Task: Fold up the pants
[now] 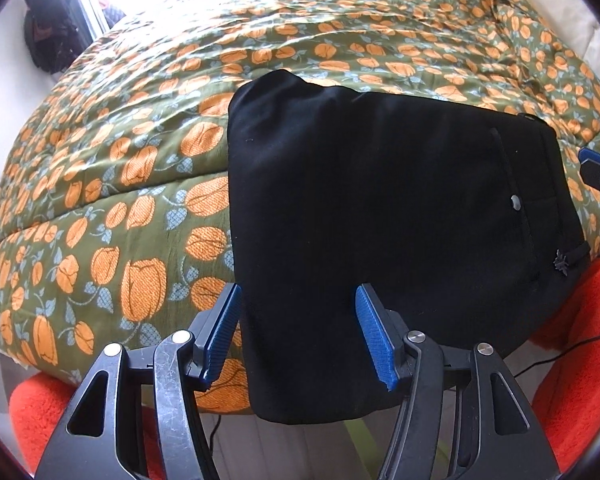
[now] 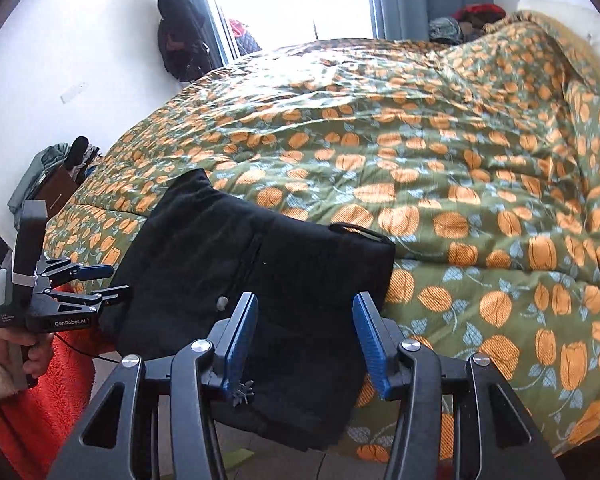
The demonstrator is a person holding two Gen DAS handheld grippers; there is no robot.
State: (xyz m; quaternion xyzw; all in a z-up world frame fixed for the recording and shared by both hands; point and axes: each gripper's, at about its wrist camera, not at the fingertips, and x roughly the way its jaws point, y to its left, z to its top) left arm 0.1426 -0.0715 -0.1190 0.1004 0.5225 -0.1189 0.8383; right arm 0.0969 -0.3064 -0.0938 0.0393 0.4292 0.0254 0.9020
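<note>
The black pants (image 1: 380,216) lie folded into a compact rectangle on the near edge of the bed, the lower edge hanging over the side; they also show in the right wrist view (image 2: 260,280). A drawstring toggle (image 1: 515,202) and cord run down the right side. My left gripper (image 1: 298,336) is open and empty, its blue pads either side of the pants' lower left edge. My right gripper (image 2: 306,344) is open and empty, just in front of the pants' near edge. The left gripper also shows in the right wrist view (image 2: 100,280).
The bed is covered by a green quilt (image 1: 140,140) with orange flowers. An orange fleece sleeve (image 2: 52,392) and a thin black cable lie below the bed edge. A bright window (image 2: 292,0) and dark bags on the wall are beyond the bed.
</note>
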